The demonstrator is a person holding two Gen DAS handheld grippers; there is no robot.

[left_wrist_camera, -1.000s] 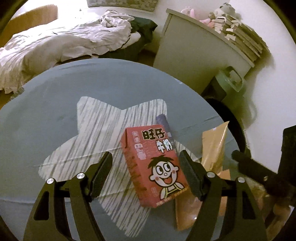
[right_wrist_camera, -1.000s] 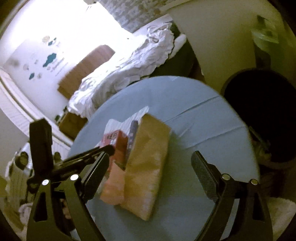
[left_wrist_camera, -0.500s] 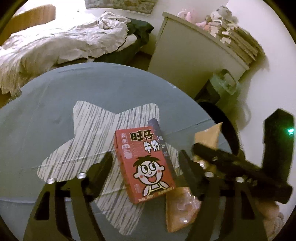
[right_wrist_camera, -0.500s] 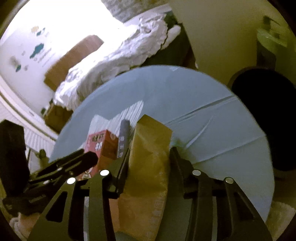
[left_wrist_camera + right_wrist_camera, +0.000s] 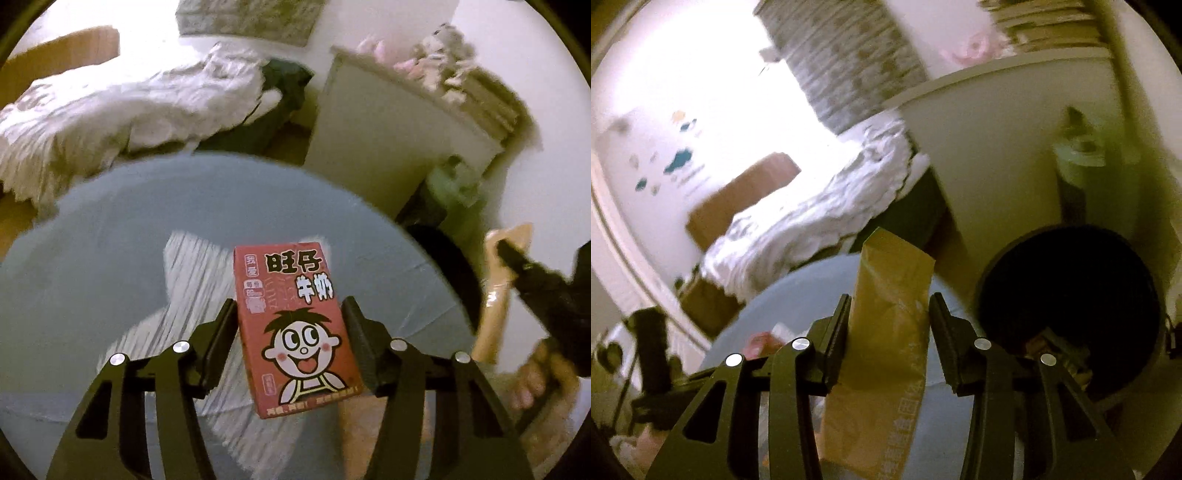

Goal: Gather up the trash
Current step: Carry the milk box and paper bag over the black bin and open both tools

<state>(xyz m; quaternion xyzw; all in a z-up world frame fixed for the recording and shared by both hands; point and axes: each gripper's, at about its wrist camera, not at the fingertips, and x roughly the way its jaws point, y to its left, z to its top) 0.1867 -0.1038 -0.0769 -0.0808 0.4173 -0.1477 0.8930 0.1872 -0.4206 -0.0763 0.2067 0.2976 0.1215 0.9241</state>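
My left gripper (image 5: 290, 326) is shut on a red milk carton (image 5: 295, 321) with a cartoon face and holds it above the round blue table (image 5: 110, 251). My right gripper (image 5: 888, 321) is shut on a tan snack bag (image 5: 886, 339) and holds it up over the table's edge (image 5: 798, 291), next to the black trash bin (image 5: 1071, 302). The right gripper and the bag (image 5: 498, 295) also show at the right of the left wrist view. The red carton shows small and blurred in the right wrist view (image 5: 759, 341).
A striped star-shaped mat (image 5: 192, 280) lies on the table. A grey cabinet (image 5: 388, 147) with stacked books stands behind it, and an unmade bed (image 5: 129, 103) lies at the back left. The bin's dark rim (image 5: 454, 266) sits just past the table's right edge.
Both grippers have closed on their objects and lifted them off the table. The right gripper has swung with the bag towards the bin. The dark stick beside the carton is out of sight.
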